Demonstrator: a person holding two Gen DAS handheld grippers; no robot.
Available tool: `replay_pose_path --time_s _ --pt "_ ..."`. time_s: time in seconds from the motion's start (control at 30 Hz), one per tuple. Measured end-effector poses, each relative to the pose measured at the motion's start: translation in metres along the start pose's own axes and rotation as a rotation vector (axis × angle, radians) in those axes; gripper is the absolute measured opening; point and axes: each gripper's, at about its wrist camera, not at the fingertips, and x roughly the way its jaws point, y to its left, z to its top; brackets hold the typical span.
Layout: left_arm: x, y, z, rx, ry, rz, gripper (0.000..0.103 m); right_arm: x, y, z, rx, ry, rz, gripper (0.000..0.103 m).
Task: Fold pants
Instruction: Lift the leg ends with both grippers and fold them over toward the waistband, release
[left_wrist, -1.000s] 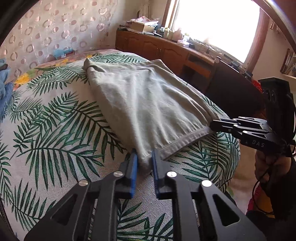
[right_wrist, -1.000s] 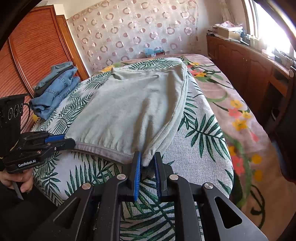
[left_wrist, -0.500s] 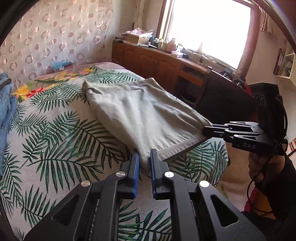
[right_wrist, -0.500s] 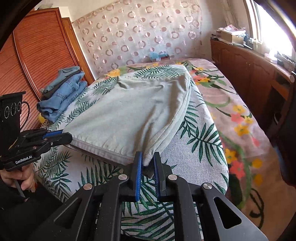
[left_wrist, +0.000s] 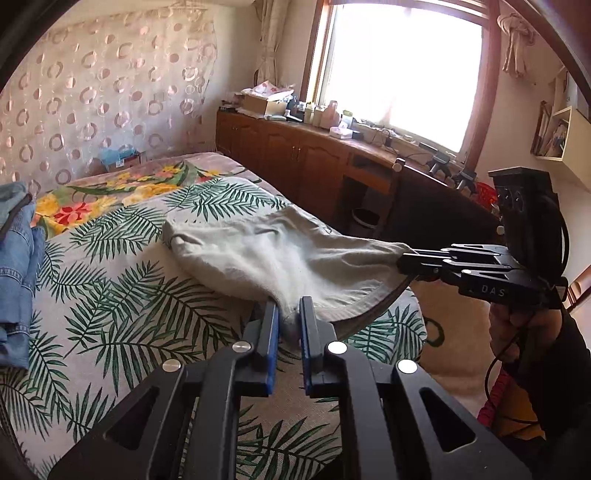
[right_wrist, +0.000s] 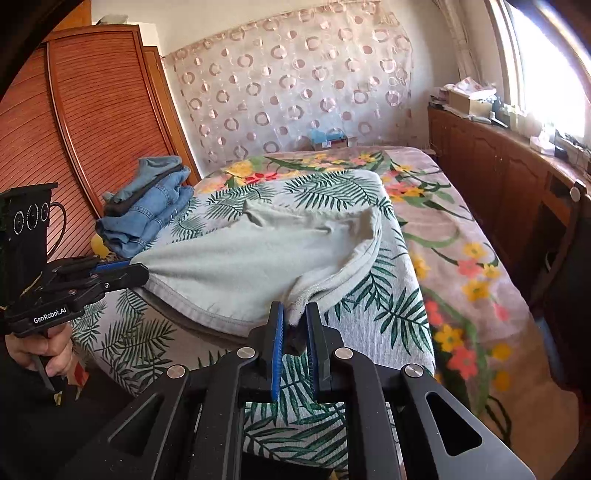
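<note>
My left gripper (left_wrist: 289, 320) is clamped on one corner of the near hem of the pants (left_wrist: 280, 258); a wad of grey cloth sits between its blue pads (left_wrist: 272, 332). My right gripper (right_wrist: 295, 325) pinches the other corner of that hem the same way, cloth bunched between its fingers. Each gripper also shows in the other's view: right one (left_wrist: 406, 260) at the hem's far corner, left one (right_wrist: 136, 271) likewise.

The pants lie on the bed (right_wrist: 373, 332), over the palm-leaf cover. The near hem is lifted off the bed and hangs in a shallow curve between the two grippers; the far end rests on the cover, wrinkled.

A pile of folded jeans (right_wrist: 147, 206) sits on the bed beside the pants, against the wooden wardrobe (right_wrist: 92, 122). A wooden counter (left_wrist: 314, 158) runs along the other side of the bed, under the window (left_wrist: 402, 66).
</note>
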Motion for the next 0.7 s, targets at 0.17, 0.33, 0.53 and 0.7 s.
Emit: replay_pose_path --time_s 0.17,0.33,0.53,0.7 --pt "-0.012 -0.002 0.003 0.007 -0.020 -0.005 0.011 -0.014 0.005 0.000 -0.017 -0.022 0.004 0.011" --pt "-0.004 0.006 0.001 -0.008 -0.007 -0.001 0.011 -0.010 0.002 -0.004 -0.014 -0.018 0.009 0.011" --pt "0.016 0.019 0.000 -0.038 0.026 0.013 0.011 0.007 -0.007 0.001 0.009 0.001 0.014 0.011" --pt "0.030 0.029 0.006 -0.044 0.045 0.027 0.011 0.022 -0.011 0.011 0.008 0.010 0.007 0.011"
